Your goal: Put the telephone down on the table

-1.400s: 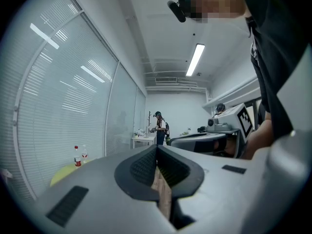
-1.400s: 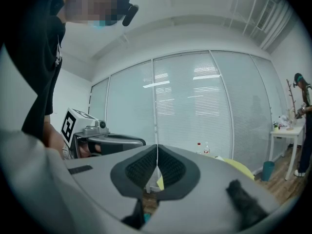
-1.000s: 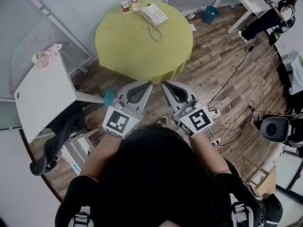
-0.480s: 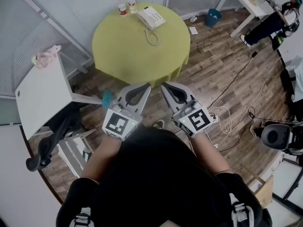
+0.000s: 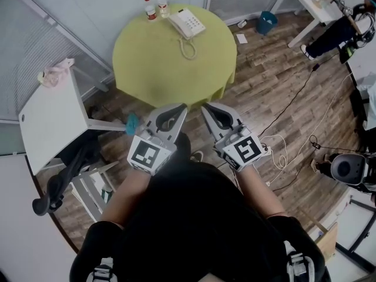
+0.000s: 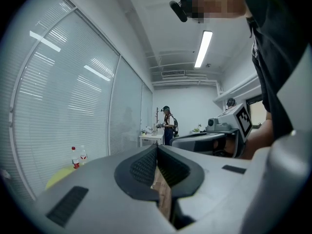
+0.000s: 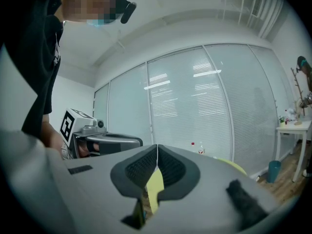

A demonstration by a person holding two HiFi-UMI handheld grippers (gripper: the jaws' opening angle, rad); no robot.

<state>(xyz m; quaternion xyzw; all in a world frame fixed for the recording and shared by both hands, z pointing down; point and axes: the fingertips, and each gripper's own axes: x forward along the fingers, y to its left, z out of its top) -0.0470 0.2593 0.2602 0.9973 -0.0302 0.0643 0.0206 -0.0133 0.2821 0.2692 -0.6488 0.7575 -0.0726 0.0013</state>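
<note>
Telephone (image 5: 187, 23), white plastic with a coiled cord, is sitting at the far edge of the round yellow-green table (image 5: 176, 69), well apart from the left claw (image 5: 180, 107) and right claw (image 5: 207, 107), both pinching shut on nothing. It is looking light, rigid and slick, so gripping the handset's middle is seeming safest.

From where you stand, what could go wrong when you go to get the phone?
The telephone sits at the far edge of the table beside two bottles, so a reach across could knock them over. Its curly cord lies loose beside it and might snag during lifting. White cables trail over the floor to the right, an easy thing to trip on.
</note>
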